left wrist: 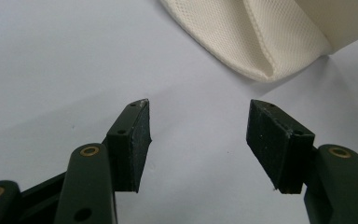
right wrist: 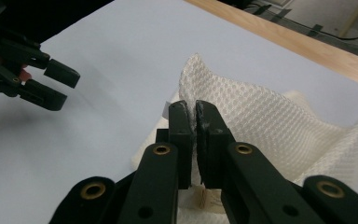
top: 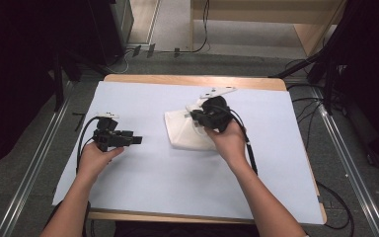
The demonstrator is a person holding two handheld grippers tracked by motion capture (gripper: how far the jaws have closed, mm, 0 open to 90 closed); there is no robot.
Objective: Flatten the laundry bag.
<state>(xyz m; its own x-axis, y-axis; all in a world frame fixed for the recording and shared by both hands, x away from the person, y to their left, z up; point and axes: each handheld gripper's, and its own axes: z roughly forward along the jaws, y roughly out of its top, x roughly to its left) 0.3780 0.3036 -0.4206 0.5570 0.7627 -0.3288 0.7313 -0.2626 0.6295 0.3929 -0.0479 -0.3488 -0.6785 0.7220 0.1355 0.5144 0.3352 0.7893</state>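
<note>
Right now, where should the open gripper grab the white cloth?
Probably the folded corner of the white mesh cloth nearest the left gripper. Come in low from the cloth's left side, sliding one jaw beneath. That rounded fold lifts off the table, and the right gripper holds a raised edge already.

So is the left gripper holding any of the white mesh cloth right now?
No, the left gripper has its jaws spread wide over the bare table cover, and the white mesh cloth lies beyond them, untouched.

A wooden table (top: 187,79) bears a white sheet (top: 177,177) and mesh cloth (top: 182,131).
</note>
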